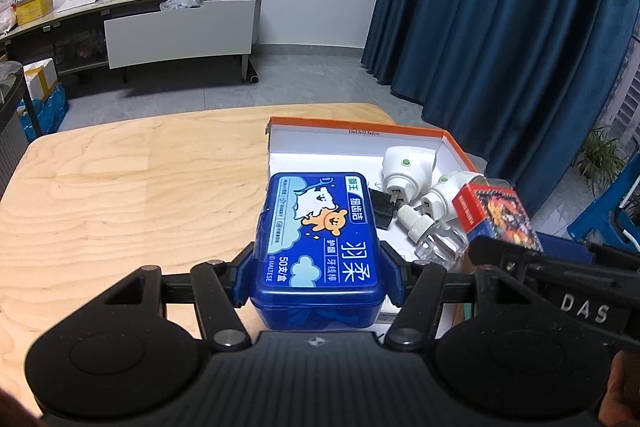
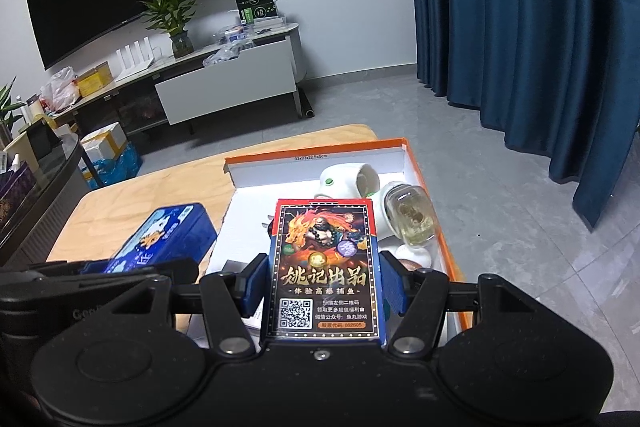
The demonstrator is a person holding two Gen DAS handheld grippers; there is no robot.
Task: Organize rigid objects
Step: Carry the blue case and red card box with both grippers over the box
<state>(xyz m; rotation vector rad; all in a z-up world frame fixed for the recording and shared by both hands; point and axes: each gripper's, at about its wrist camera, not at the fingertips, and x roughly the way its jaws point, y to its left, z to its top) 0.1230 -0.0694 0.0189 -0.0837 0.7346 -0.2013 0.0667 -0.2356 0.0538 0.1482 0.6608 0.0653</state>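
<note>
**Both claws loaded, box lid just ahead**

The blue floss-pick case (image 1: 318, 247) sits clamped between the two pads of the left claw (image 1: 318, 277), label up, jaws part-way closed on its long sides. It hangs over the near left corner of the orange-edged box lid (image 1: 356, 131), above the wooden table (image 1: 120, 195).

The card pack (image 2: 326, 267) is gripped the same way in the right claw (image 2: 324, 293), face up, pads pressing its two long edges, held over the lid's near end.

Ahead of both claws, inside the lid, lie two white plug-in units (image 1: 406, 169), a clear refill bottle (image 1: 434, 237) and a black plug (image 1: 382, 211), crowding the far and right part. The free white floor seems to be nearest the claws and to their left.

To place well, each item should probably go down flat on that bare patch, one claw at a time, since the claws sit just beside each other. Release only once the item rests on the floor, and avoid nudging the bottle.
</note>
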